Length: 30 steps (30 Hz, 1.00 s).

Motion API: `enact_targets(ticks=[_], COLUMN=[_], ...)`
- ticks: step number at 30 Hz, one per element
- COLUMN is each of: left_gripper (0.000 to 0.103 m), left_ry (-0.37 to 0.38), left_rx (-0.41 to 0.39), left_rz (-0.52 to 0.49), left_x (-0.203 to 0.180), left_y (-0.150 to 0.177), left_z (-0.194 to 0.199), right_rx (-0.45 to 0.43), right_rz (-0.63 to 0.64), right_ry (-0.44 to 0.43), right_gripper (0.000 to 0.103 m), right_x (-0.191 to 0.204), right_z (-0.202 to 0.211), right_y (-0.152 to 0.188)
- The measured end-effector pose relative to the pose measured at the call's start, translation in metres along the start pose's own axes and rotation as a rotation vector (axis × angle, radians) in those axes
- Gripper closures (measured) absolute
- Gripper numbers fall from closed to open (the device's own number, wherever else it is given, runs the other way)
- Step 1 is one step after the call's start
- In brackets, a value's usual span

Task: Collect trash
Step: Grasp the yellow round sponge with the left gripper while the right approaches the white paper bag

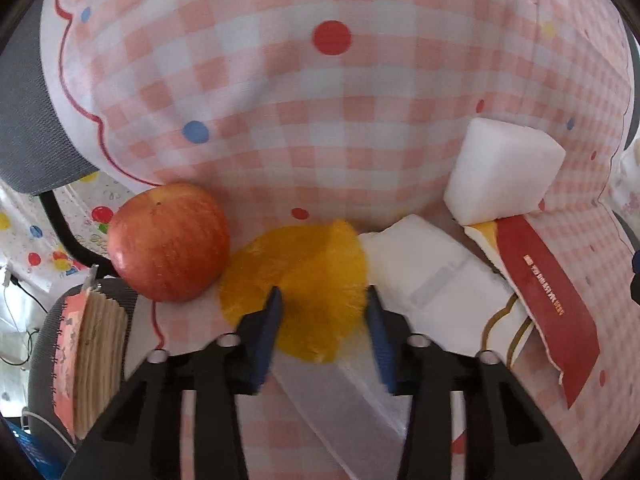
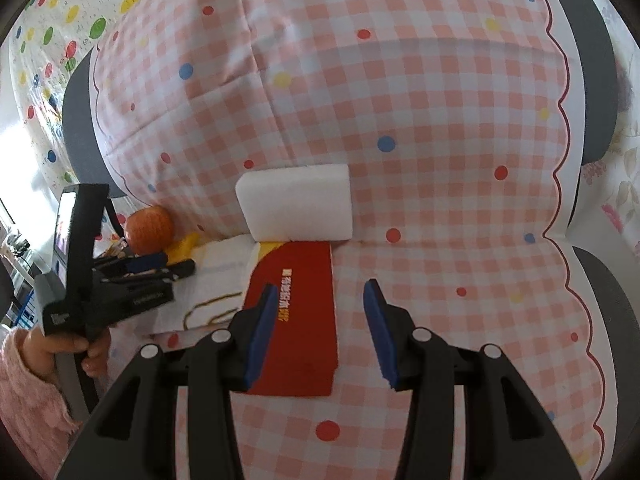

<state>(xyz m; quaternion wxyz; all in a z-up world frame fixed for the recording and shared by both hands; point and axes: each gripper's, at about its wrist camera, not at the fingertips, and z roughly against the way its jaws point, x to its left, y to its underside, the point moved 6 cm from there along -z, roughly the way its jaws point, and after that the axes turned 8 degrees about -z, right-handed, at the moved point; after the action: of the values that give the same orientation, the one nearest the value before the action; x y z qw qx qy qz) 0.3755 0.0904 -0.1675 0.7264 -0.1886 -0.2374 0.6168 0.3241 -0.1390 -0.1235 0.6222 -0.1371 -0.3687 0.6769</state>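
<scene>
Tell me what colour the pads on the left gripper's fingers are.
Dark blue pads on black fingers, clearest in the left wrist view.

1 apple (image 1: 170, 242) – 1 sponge (image 1: 502, 170) – 1 envelope (image 2: 298, 316)

From the left wrist we look forward and down along the left gripper (image 1: 322, 300), close over the orange peel (image 1: 296, 280) between its fingers, an apple (image 1: 170, 242) just left of them. From the right wrist we look along the right gripper (image 2: 320, 300), close above the checked cloth (image 2: 420, 120). Both views share the white block (image 1: 500, 172) (image 2: 296, 204), the red packet (image 1: 548, 292) (image 2: 300, 320) and the apple (image 2: 149, 229); the right view also catches the left gripper (image 2: 176, 266) at its left.
</scene>
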Motion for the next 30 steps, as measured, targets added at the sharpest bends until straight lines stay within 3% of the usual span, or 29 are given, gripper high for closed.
enact_targets(ticks=[4,6,9,14,17,21,28,30], left_gripper=[0.093,0.101,0.103,0.103,0.098,0.063,0.060,0.048], left_ry=[-0.009,-0.010,-0.024,-0.012,0.057,0.022,0.020,0.038], left_rx=[-0.062,-0.142,-0.267,-0.325,-0.284,-0.231,-0.139,-0.110], left_rz=[0.012,0.015,0.011,0.034,0.041,-0.037,-0.103,-0.115], left_x=[0.011,0.015,0.019,0.021,0.015,-0.005,-0.024,-0.029], left_y=[-0.003,-0.007,-0.004,0.019,0.032,0.031,0.014,0.010], left_z=[0.021,0.049,0.099,0.141,0.136,0.104,0.045,0.031], right_rx=[-0.014,-0.023,-0.021,0.009,0.020,0.021,0.024,0.025], right_rz=[-0.003,0.007,0.014,0.042,0.061,0.062,0.044,0.040], right_ry=[0.006,0.008,0.006,-0.010,-0.018,-0.031,-0.020,-0.017], right_gripper=[0.059,0.059,0.059,0.059,0.057,0.056,0.055,0.054], right_x=[-0.003,-0.003,-0.002,0.015,0.028,0.037,0.026,0.022], right_z=[0.012,0.019,0.025,0.023,0.020,0.018,0.012,0.009], right_y=[0.001,0.001,0.004,0.016,0.021,0.022,0.016,0.014])
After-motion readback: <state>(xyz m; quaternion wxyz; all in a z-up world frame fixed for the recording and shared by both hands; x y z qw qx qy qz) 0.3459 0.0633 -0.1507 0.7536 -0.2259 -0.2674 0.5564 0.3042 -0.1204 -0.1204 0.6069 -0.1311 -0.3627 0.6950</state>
